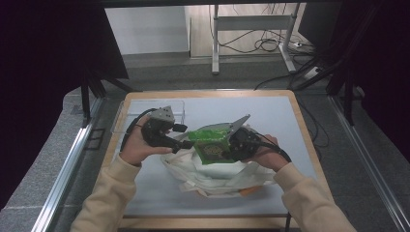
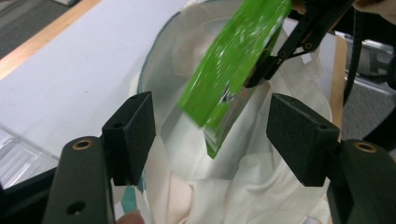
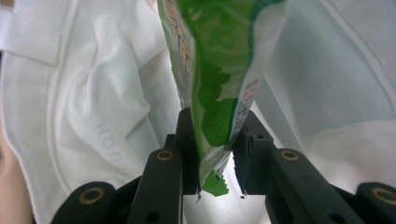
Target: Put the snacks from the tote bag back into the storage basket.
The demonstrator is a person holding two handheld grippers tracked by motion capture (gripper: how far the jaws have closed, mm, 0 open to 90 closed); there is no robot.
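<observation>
While the right gripper (image 3: 212,154) clamps the green packet (image 1: 211,144) above the white bag (image 1: 217,176), insertion is in hand. The left gripper (image 2: 210,135) stands wide, empty, near the bag mouth. Next: lower the packet inside, then release.

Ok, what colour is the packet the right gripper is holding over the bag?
Bright green packet, clearest in the right gripper view.

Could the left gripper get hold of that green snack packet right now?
Probably yes: the left gripper stands open, and the green snack packet, pinched by the right gripper, hangs just beyond over the white cloth bag.
</observation>
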